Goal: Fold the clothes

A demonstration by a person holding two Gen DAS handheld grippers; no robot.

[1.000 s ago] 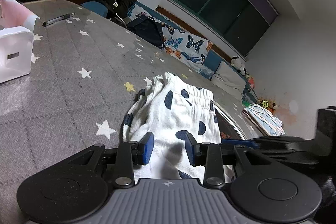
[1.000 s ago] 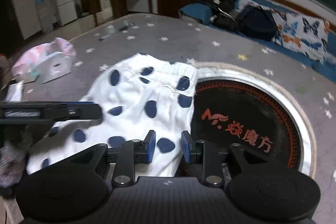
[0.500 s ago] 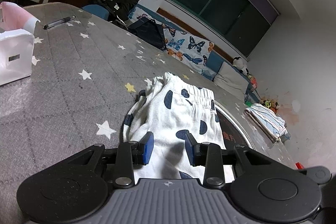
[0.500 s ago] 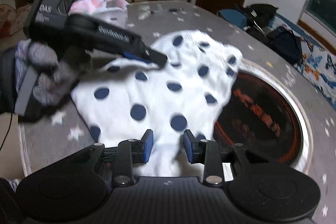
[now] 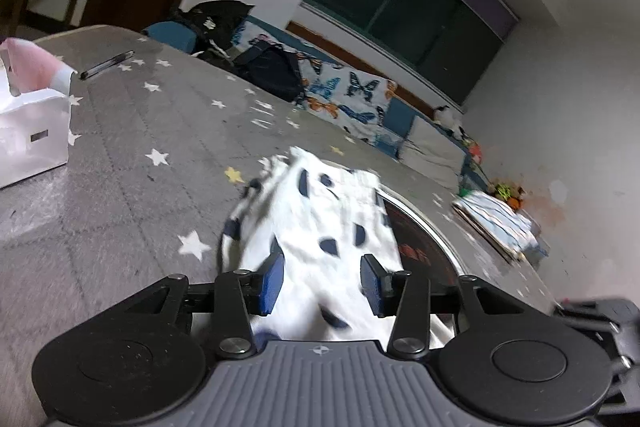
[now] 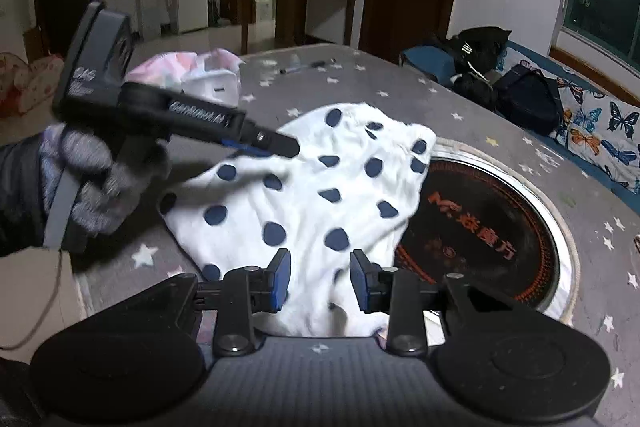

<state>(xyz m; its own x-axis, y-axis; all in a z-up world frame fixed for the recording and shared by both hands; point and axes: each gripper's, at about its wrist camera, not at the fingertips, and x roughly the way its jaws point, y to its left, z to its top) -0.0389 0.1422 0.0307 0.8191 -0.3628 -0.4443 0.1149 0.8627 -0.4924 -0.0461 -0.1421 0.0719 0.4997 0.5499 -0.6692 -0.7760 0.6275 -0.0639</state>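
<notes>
A white garment with navy dots (image 6: 320,187) lies on the grey star-patterned table cover, partly over a round black hotplate. It also shows in the left wrist view (image 5: 332,227). My left gripper (image 5: 322,281) is open, just above the garment's near part. In the right wrist view the left gripper (image 6: 260,143) hovers over the garment's left side, held by a gloved hand. My right gripper (image 6: 320,279) is open with the garment's near edge between and below its pads.
The round hotplate (image 6: 500,227) with a metal rim sits right of the garment. A white box with a pink bag (image 5: 28,123) and a pen (image 5: 106,63) lie at far left. A folded striped cloth (image 5: 500,223) lies at far right. A sofa with bags runs behind.
The right gripper pulled back and swung left, so the garment now lies spread out wider. The left gripper lifted slightly and the garment shifted; both stay open.
</notes>
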